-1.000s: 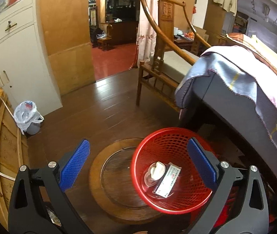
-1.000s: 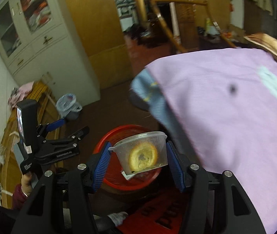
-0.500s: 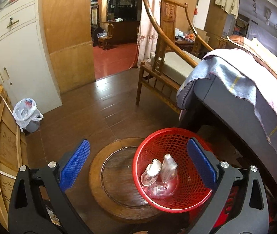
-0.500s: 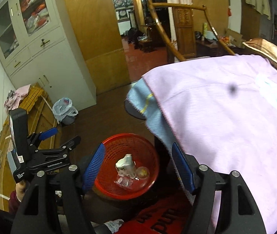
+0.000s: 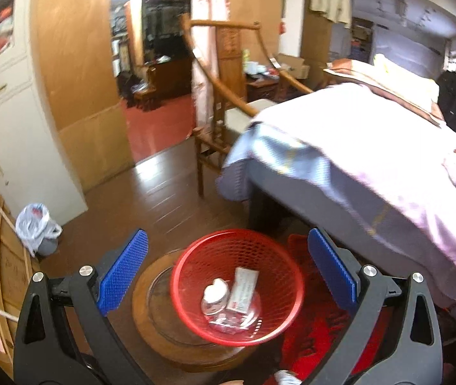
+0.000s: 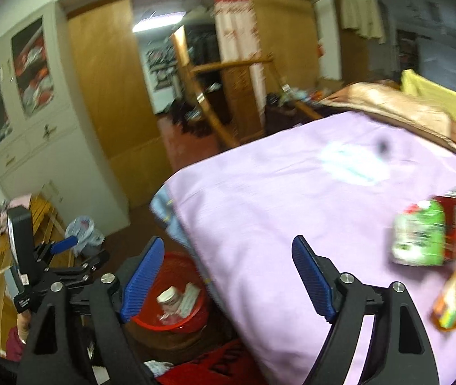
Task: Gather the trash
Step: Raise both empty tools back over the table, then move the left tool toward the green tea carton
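Over purple bed [image 6: 276, 211], right tool [image 6: 231, 276] just opening wide, empty

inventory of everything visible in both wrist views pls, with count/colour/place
basket: 1, red mesh, on the round stool beside the bed
trash in basket: a few pieces, white and clear, at its bottom
round stool: 1, brown wood, on the floor
bed cover: 1, lilac, over the bed
wrappers: several, green, red, orange, on the bed's right side
pillows: stacked, tan and yellow, far end of bed
wooden chair: 1, brown, beyond the bed
bagged bin: 1, white bag, by the white cabinet
cabinet: 1, white, left wall
left gripper: blue pads, open, empty
right gripper: blue pads, open, empty, jaws just opened further
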A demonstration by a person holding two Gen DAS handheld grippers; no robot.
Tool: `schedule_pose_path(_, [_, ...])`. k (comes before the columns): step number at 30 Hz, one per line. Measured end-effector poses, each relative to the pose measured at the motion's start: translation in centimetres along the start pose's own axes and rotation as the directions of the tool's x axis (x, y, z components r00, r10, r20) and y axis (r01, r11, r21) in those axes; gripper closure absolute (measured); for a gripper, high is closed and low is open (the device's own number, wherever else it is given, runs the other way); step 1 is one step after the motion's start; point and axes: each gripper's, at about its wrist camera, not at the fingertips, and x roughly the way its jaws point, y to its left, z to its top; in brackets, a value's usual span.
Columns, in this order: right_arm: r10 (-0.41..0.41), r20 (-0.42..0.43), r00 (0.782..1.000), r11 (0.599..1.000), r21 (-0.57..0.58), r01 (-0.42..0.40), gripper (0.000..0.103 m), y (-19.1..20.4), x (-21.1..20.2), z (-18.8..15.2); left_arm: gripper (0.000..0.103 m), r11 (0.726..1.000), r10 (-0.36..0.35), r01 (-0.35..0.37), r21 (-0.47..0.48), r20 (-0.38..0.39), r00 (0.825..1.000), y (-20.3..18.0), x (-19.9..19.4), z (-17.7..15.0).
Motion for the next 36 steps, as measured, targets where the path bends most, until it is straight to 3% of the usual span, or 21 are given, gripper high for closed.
schedule_pose_path(5, [-0.096, 0.100, 0.990, 0.992, 0.097, 0.086, 0.016, -5.9, -6.0, -1.7, 0.007, 0.994, -0.070, 0.070, 0.083, 0.006, 0.998, -5.1, -1.5, 0.4])
schedule_pose_path(9, [-0.216, 0.155, 0.964, 0.963, 0.199, 0.184, 0.015, -11.7, -10.8, -3.9, 0.007, 0.975, -0.136, 0.134, 0.177, -0.002, 0.991, -10.8, -2.2, 0.8])
schedule_pose_path(12, [-0.300, 0.162, 0.940, 0.928, 0.278, 0.249, 0.012, -15.9, -13.1, -5.7, 0.007, 0.956, -0.182, 0.178, 0.235, -0.006, 0.983, -14.6, -2.3, 1.3])
schedule_pose_path(17, [-0.366, 0.137, 0.920, 0.876, 0.385, 0.291, 0.012, -21.1, -14.6, -8.4, 0.007, 0.908, -0.262, 0.261, 0.327, -0.043, 0.964, -22.3, -1.0, 2.5])
schedule_pose_path(22, [-0.388, 0.116, 0.914, 0.839, 0.455, 0.299, 0.011, -25.2, -14.4, -10.2, 0.007, 0.856, -0.330, 0.341, 0.389, -0.097, 0.939, -29.4, 0.8, 3.8])
schedule_pose_path(28, [-0.383, 0.094, 0.919, 0.825, 0.483, 0.295, 0.011, -26.5, -13.3, -11.2, 0.007, 0.808, -0.374, 0.395, 0.437, -0.136, 0.917, -36.4, 3.2, 5.6])
schedule_pose_path(32, [-0.346, 0.098, 0.933, 0.822, 0.511, 0.251, 0.010, -27.4, -13.2, -11.4, 0.007, 0.805, -0.386, 0.416, 0.422, -0.160, 0.909, -39.4, 5.1, 6.9])
schedule_pose_path(36, [-0.309, 0.102, 0.945, 0.822, 0.528, 0.212, 0.009, -28.0, -12.8, -11.6, 0.007, 0.825, -0.369, 0.410, 0.389, -0.178, 0.912, -40.5, 6.9, 7.8])
